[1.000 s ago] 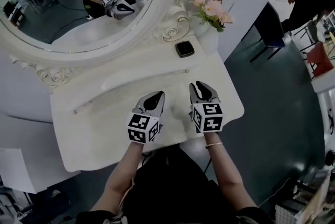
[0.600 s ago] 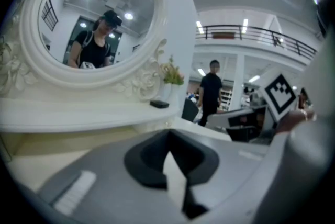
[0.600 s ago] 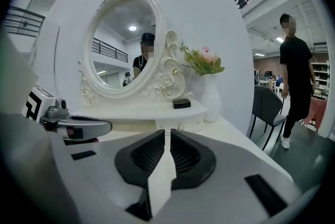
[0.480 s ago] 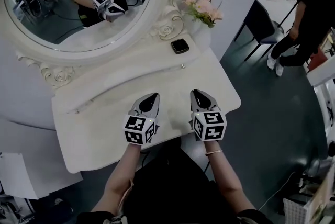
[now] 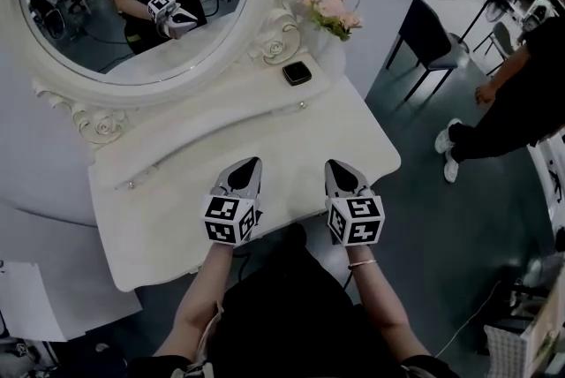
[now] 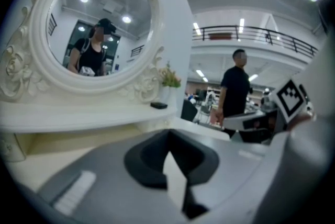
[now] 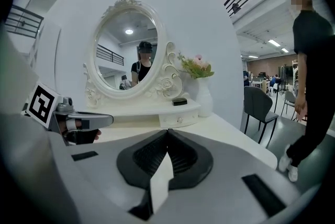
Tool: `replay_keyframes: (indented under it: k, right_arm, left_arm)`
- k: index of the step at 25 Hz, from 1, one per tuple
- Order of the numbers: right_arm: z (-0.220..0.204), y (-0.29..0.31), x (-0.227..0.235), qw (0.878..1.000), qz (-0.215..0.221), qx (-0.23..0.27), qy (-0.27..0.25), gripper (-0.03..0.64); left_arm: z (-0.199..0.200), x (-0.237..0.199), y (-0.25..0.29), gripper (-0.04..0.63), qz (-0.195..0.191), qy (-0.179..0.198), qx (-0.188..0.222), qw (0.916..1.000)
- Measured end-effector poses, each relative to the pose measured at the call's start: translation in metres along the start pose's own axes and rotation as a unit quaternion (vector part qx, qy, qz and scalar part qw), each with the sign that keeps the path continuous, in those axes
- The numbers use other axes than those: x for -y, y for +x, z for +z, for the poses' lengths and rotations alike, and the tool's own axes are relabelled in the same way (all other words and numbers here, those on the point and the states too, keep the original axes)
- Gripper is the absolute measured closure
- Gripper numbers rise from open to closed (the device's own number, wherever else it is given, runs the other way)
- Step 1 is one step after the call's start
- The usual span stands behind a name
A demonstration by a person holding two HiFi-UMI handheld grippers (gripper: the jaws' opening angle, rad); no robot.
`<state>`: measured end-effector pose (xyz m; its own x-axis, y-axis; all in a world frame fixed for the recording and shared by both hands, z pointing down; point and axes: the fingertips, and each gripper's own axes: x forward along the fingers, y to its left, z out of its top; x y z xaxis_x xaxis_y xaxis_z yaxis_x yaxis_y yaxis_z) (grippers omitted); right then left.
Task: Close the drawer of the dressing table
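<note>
The white dressing table [image 5: 168,217] stands under an oval mirror [image 5: 132,5]. A small drawer [image 7: 178,121] with a round knob [image 5: 302,106] sits under the raised shelf, its front flush with the shelf edge. My left gripper [image 5: 250,162] hovers over the front of the tabletop, jaws shut and empty [image 6: 167,133]. My right gripper [image 5: 335,164] is beside it at the same depth, also shut with nothing between the jaws [image 7: 167,131]. Neither touches the drawer. The left gripper's marker cube [image 7: 42,105] shows at the left of the right gripper view.
A white vase of pink flowers [image 5: 328,10] and a small black box [image 5: 297,73] stand at the shelf's right end. A grey chair [image 5: 433,36] and a walking person [image 5: 521,102] are on the floor to the right.
Both grippers have drawn back from the shelf toward the table's front edge. The right gripper's jaws, slightly apart before, are now shut. The person on the right has walked closer.
</note>
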<state>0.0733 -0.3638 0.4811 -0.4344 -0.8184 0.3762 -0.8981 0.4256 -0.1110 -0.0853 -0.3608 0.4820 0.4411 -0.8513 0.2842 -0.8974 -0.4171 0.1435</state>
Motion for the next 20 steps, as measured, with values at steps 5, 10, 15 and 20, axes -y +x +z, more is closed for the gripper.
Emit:
replay_keyframes:
  k: [5, 10, 15, 20]
  right_arm:
    - [-0.005, -0.011, -0.003, 1.0, -0.004, 0.004, -0.009, 0.612]
    - [-0.005, -0.017, -0.004, 1.0, -0.007, 0.008, -0.01, 0.612]
    - [-0.008, -0.017, -0.007, 1.0, -0.005, 0.006, -0.007, 0.612]
    - [-0.007, -0.013, -0.007, 1.0, -0.002, 0.008, -0.009, 0.612]
  left_arm:
    - [-0.003, 0.002, -0.006, 0.591, 0.0, 0.001, -0.001, 1.0]
    - [-0.002, 0.003, -0.007, 0.591, -0.002, 0.002, 0.0, 1.0]
    - [-0.001, 0.004, -0.004, 0.591, -0.005, 0.001, 0.001, 1.0]
    - [0.002, 0.002, 0.0, 0.591, -0.005, 0.0, 0.004, 1.0]
